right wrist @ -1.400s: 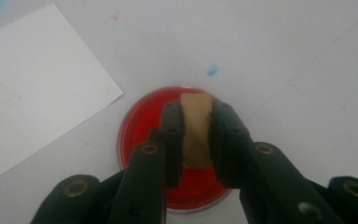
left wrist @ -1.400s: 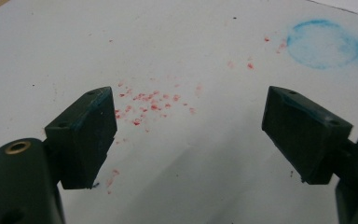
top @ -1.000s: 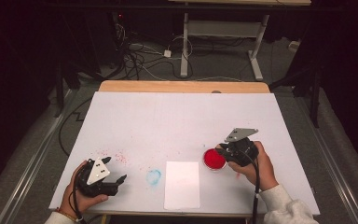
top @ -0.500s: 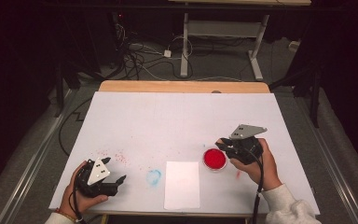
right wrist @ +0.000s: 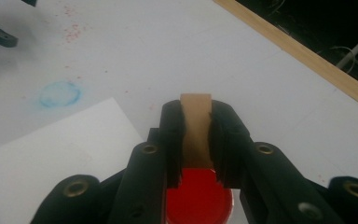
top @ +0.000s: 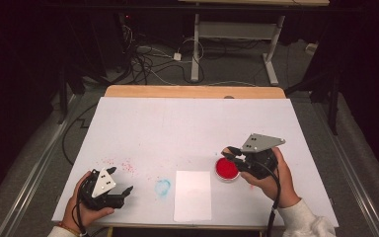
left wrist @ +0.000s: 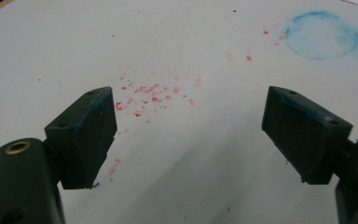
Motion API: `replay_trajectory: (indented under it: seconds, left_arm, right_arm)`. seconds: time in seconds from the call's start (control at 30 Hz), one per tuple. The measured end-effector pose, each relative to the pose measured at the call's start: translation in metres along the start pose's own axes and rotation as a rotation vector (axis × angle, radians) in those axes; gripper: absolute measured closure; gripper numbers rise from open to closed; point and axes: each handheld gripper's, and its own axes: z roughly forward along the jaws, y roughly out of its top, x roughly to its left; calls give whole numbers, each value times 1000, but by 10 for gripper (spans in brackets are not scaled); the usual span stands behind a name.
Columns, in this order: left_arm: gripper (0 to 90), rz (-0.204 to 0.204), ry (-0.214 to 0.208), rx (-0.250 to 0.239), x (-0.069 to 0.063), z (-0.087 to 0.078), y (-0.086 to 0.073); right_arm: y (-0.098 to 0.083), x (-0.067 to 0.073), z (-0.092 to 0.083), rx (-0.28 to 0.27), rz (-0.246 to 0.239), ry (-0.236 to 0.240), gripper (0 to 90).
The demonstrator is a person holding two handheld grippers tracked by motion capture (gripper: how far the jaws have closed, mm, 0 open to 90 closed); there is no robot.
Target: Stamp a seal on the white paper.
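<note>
in the high view the right gripper (top: 233, 154) hangs over the far edge of a small round dish of red paint (top: 226, 169), and what its fingers hold is hidden there. the right gripper view shows it: the fingers are clenched on a flat tan strip, perhaps card or wood (right wrist: 196, 128), standing upright between them with its lower end cut off by the gripper body. the red dish (right wrist: 198, 198) sits directly below, partly covered by the fingers. beside it lies a blank white rectangular sheet of paper (top: 193, 195), near the front edge of the white worktop (top: 187, 128).

the left gripper (top: 120, 192) rests low at the front left, held in the left hand (top: 86, 210). the left gripper view shows its fingers spread wide and released, grasping nothing, over a scatter of red paint specks (left wrist: 144, 98). a faint blue ring-shaped smudge (left wrist: 321, 35) lies farther off; in the high view it sits just left of the paper.
</note>
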Motion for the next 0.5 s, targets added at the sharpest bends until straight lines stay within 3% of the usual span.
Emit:
replay_trajectory:
  seconds: [0.5]
  left_arm:
    - [171, 5, -4, -3, 0, 1, 1]
  right_arm:
    - [10, 23, -3, -22, -47, 48, 761]
